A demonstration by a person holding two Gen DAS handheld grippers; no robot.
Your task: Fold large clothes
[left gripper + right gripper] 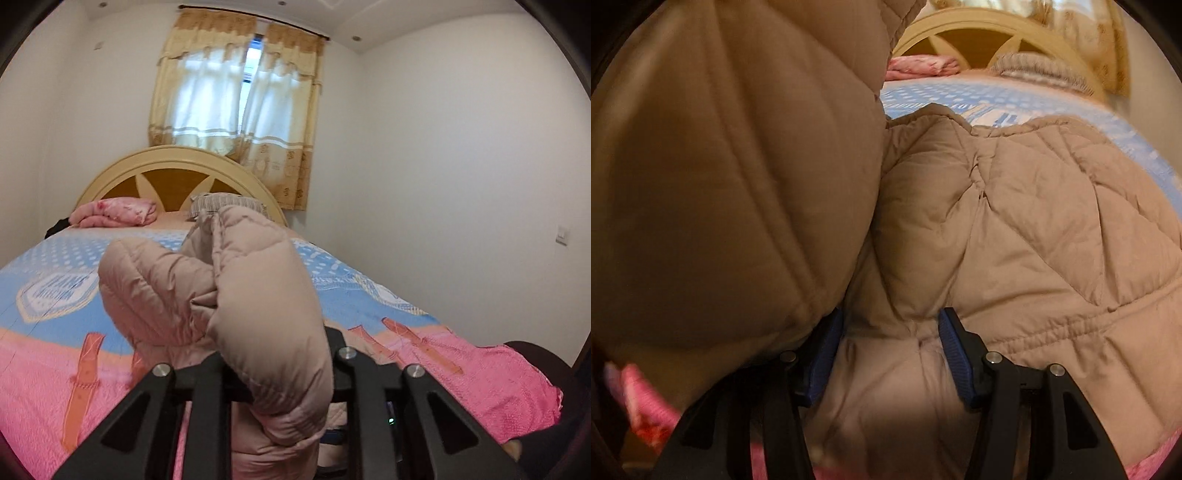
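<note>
A puffy beige quilted jacket (236,291) is lifted above the bed (55,295). In the left wrist view a thick fold of it bulges up and over between the black fingers. My left gripper (277,358) is shut on that fold, which hides the fingertips. In the right wrist view the jacket (1015,229) fills most of the picture, and a raised part hangs close on the left. My right gripper (892,350) points down at it, and its blue pads (955,350) press a bunched, puckered section of the jacket from both sides.
The bed has a blue and pink patterned cover and a round wooden headboard (173,173). A folded pink blanket (114,212) and a grey pillow (221,203) lie at its head. A curtained window (240,103) is behind, with white walls to the left and right.
</note>
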